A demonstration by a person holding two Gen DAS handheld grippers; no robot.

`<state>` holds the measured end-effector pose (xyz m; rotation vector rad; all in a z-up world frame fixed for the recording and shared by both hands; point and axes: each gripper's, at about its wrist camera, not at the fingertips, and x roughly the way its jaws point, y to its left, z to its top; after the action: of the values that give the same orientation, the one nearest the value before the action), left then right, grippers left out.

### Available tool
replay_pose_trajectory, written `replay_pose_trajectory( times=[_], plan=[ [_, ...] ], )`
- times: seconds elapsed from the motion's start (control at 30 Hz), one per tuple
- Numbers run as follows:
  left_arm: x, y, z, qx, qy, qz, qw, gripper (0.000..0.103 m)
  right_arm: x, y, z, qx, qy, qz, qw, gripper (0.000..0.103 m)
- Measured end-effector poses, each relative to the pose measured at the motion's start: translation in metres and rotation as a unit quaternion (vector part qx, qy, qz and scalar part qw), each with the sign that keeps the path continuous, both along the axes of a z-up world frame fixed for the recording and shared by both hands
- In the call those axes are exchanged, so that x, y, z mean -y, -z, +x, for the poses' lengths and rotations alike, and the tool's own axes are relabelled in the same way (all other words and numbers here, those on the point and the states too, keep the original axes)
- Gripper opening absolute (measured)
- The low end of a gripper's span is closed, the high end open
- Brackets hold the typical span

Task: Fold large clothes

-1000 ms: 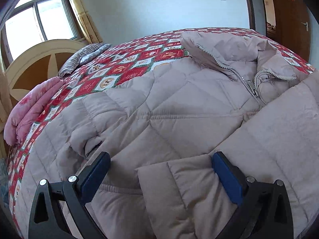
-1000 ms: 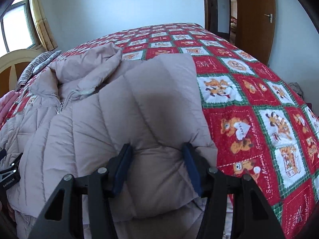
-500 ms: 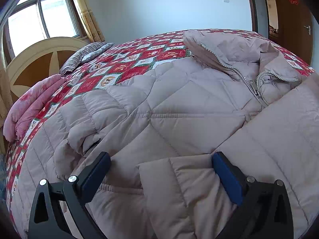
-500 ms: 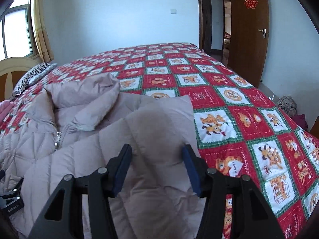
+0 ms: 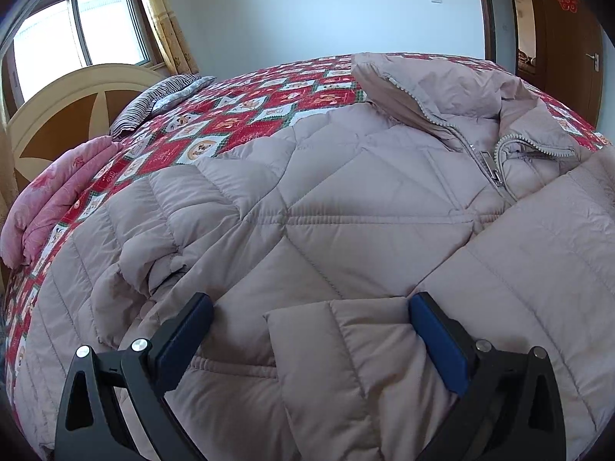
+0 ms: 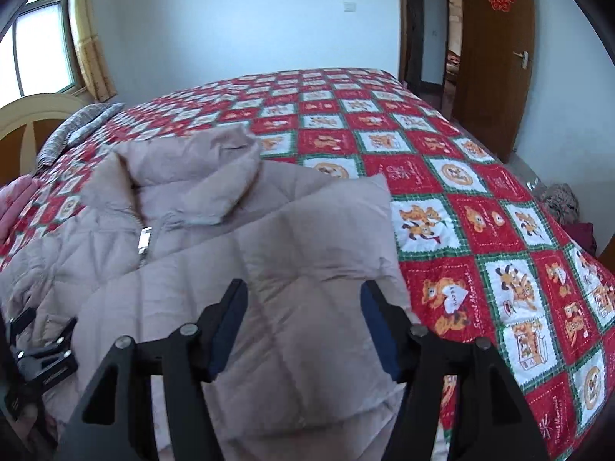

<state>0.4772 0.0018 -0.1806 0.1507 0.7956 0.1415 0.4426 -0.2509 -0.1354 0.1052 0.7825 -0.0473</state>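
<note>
A large beige quilted down jacket [image 5: 346,207] lies front up on the bed, zipped, collar [image 5: 442,88] at the far end. Its right sleeve is folded across the front, the cuff [image 5: 338,330] lying between the fingers of my left gripper [image 5: 307,330], which is open just above it. In the right wrist view the jacket [image 6: 250,238] lies ahead with the folded sleeve [image 6: 307,269] under my right gripper [image 6: 303,322], which is open and holds nothing. The left gripper [image 6: 38,345] shows at that view's left edge.
The bed has a red patchwork quilt [image 6: 480,230]. A pink folded blanket [image 5: 57,199] and a striped pillow [image 5: 161,100] lie by the headboard [image 5: 69,115] on the left. A window is behind it. A wooden door [image 6: 496,57] stands at the right.
The right gripper has lifted and drawn back from the folded sleeve, so more bed shows. The left gripper has barely moved and stays open over the cuff.
</note>
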Motion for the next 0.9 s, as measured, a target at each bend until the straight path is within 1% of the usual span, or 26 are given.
replay_pose_trajectory(
  times=[0.03, 0.1, 0.17, 0.3, 0.37, 0.47, 0.63, 0.7, 0.77, 0.87, 0.9],
  plan=[
    [0.0, 0.0, 0.0, 0.0, 0.0, 0.0, 1.0, 0.102, -0.011, -0.002, -0.009, 0.003, -0.018, -0.001, 1.0, 0.073],
    [0.0, 0.0, 0.0, 0.0, 0.0, 0.0, 1.0, 0.102, -0.033, 0.002, -0.022, -0.005, -0.056, -0.011, 0.998, 0.073],
    [0.0, 0.0, 0.0, 0.0, 0.0, 0.0, 1.0, 0.102, -0.048, 0.017, -0.025, -0.02, -0.078, -0.026, 0.996, 0.073],
    [0.0, 0.0, -0.001, 0.001, 0.0, 0.003, 1.0, 0.102, -0.054, 0.058, -0.02, -0.045, -0.077, -0.025, 0.996, 0.074],
    [0.0, 0.0, -0.001, -0.003, 0.002, 0.003, 1.0, 0.102, -0.055, 0.061, -0.021, -0.045, -0.075, -0.024, 0.996, 0.075],
    [0.0, 0.0, 0.001, -0.006, 0.003, -0.001, 1.0, 0.102, -0.061, 0.064, -0.021, -0.045, -0.074, -0.042, 0.995, 0.076],
    [-0.007, -0.004, 0.0, -0.008, 0.006, -0.028, 0.9996, 0.102, -0.057, 0.067, -0.02, -0.041, -0.073, -0.031, 0.996, 0.078],
    [-0.01, -0.012, -0.006, 0.005, 0.001, -0.026, 0.9996, 0.102, -0.058, 0.068, -0.021, -0.04, -0.072, -0.032, 0.996, 0.078],
    [-0.019, -0.028, -0.018, 0.027, -0.011, -0.017, 0.9994, 0.102, -0.058, 0.068, -0.022, -0.038, -0.072, -0.031, 0.996, 0.078],
    [-0.046, -0.054, -0.043, 0.06, -0.017, -0.025, 0.9977, 0.102, -0.059, 0.068, -0.023, -0.037, -0.072, -0.035, 0.996, 0.078],
    [-0.058, -0.06, -0.052, 0.067, -0.02, -0.021, 0.9973, 0.102, -0.059, 0.068, -0.022, -0.037, -0.071, -0.037, 0.996, 0.078]
  ],
)
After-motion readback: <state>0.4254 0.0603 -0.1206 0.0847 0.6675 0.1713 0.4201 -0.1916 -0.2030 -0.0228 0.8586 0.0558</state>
